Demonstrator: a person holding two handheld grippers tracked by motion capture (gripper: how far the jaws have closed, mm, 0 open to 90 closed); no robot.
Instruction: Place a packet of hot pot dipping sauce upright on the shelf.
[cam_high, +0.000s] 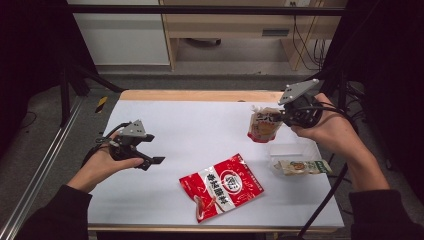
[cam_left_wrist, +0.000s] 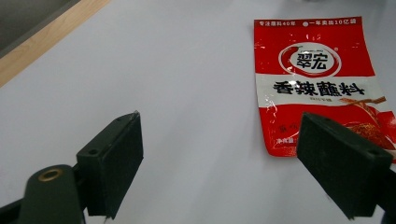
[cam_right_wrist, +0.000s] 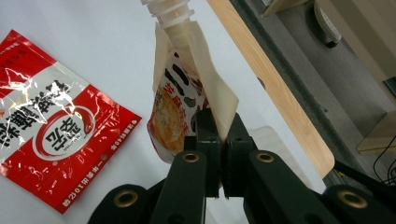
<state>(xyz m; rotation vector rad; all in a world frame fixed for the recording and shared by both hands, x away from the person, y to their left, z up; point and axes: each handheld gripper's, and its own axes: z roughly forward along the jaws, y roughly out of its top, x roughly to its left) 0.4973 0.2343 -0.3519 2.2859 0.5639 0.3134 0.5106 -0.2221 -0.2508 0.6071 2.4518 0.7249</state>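
Note:
My right gripper (cam_high: 286, 118) (cam_right_wrist: 218, 119) is shut on the edge of a cream spout pouch (cam_high: 263, 125) (cam_right_wrist: 180, 100) with a red bottom, holding it above the table's right rear. The white spout points away from the jaws. A red and white seasoning sachet (cam_high: 221, 185) (cam_left_wrist: 317, 79) (cam_right_wrist: 51, 126) lies flat near the table's front middle. At the table's left, my left gripper (cam_high: 150, 150) (cam_left_wrist: 219, 135) is open just above the white surface, aimed at the sachet's near corner, with nothing between its jaws.
A pale packet with a green end (cam_high: 301, 166) lies at the right, beside a clear plastic piece (cam_high: 287, 150). The white table sheet (cam_high: 200, 125) ends at a wooden strip (cam_high: 200, 95) at the back. Black frame posts stand at both sides.

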